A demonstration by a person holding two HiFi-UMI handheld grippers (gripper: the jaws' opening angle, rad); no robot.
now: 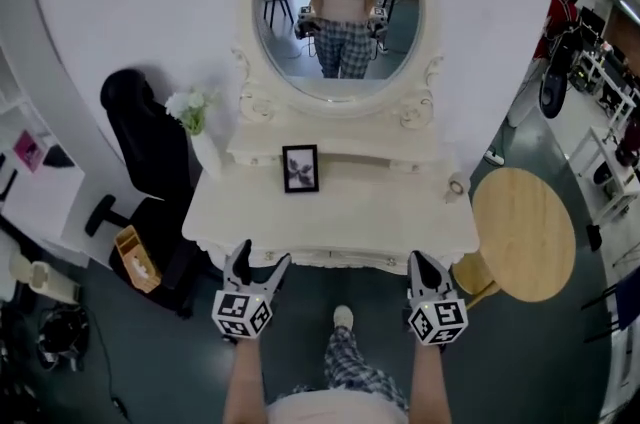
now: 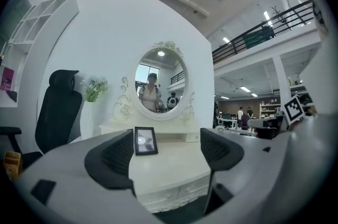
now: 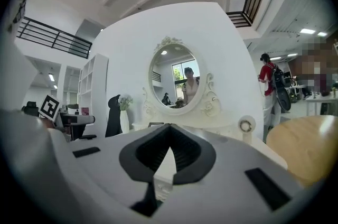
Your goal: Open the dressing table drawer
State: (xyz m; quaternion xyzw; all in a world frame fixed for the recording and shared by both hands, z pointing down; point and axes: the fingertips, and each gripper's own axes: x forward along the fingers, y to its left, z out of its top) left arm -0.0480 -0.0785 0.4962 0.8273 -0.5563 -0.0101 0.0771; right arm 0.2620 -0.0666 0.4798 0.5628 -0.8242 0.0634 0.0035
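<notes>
Looking down from the head view, I see the white dressing table (image 1: 370, 212) standing against a white curved wall, on a dark grey-green floor. Its top is mostly bare. A small black frame (image 1: 300, 168) stands upright near the back, a white vase of flowers (image 1: 190, 109) stands at the left end, and a little round object (image 1: 457, 187) sits at the right end; I cannot tell what it is. An oval mirror (image 1: 340, 2) rises behind and reflects the person holding the rig.

The drawer (image 2: 165, 193) sits flush under the front edge of the top, closed. The left gripper (image 1: 263, 254) hovers just in front of that edge, its jaws wide apart with nothing between them. The right gripper (image 1: 420, 260) hovers at the same edge further right, its jaws pressed together and empty. Neither touches the table.

A black office chair (image 1: 140, 142) stands to the left of the table, and a round wooden table (image 1: 522, 232) stands close on the right. White shelves (image 1: 20, 132) line the far left. A person in red (image 1: 562, 7) stands in the open room at the right.
</notes>
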